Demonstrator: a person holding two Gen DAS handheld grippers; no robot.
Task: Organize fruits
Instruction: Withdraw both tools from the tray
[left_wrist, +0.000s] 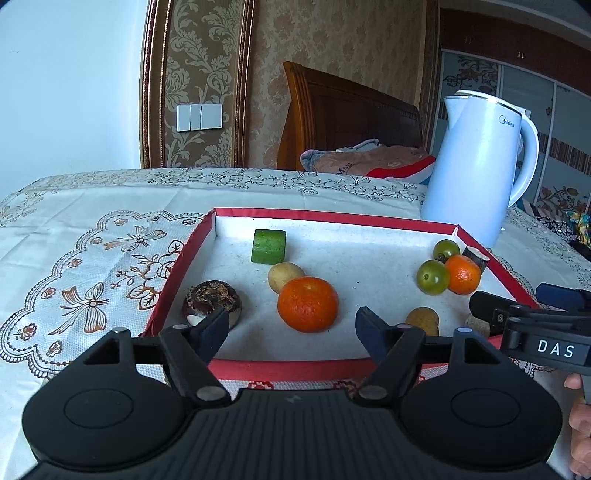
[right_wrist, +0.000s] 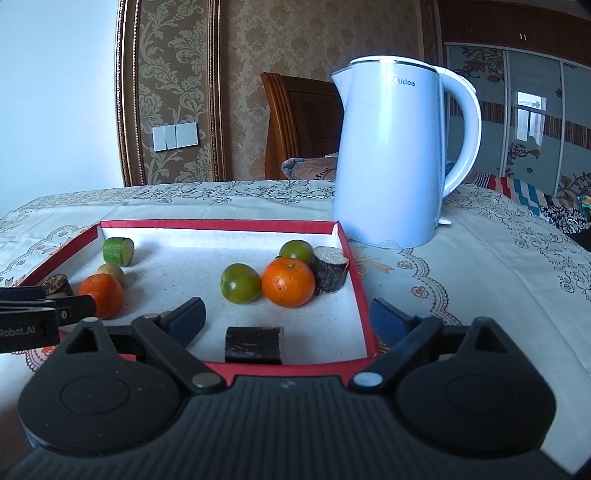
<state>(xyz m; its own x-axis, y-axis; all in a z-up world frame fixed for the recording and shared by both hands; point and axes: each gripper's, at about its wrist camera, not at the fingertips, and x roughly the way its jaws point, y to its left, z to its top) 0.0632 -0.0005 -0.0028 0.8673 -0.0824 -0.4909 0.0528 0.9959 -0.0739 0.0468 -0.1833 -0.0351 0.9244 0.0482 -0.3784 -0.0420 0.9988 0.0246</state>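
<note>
Left wrist view: I see my left tongs (left_wrist: 291, 328) released, nothing between them, over the near edge of the red tray (left_wrist: 173, 273).
Fruit there: a mandarin (left_wrist: 307, 304) just ahead; two green fruits (left_wrist: 433, 277) beside a second mandarin (left_wrist: 462, 274) at far right.
Right wrist view: my right tongs (right_wrist: 288, 319) spread wide, empty, a dark block (right_wrist: 254, 345) lying between them in the tray.
Bench: white kettle (right_wrist: 391, 155) stands behind the tray.
</note>
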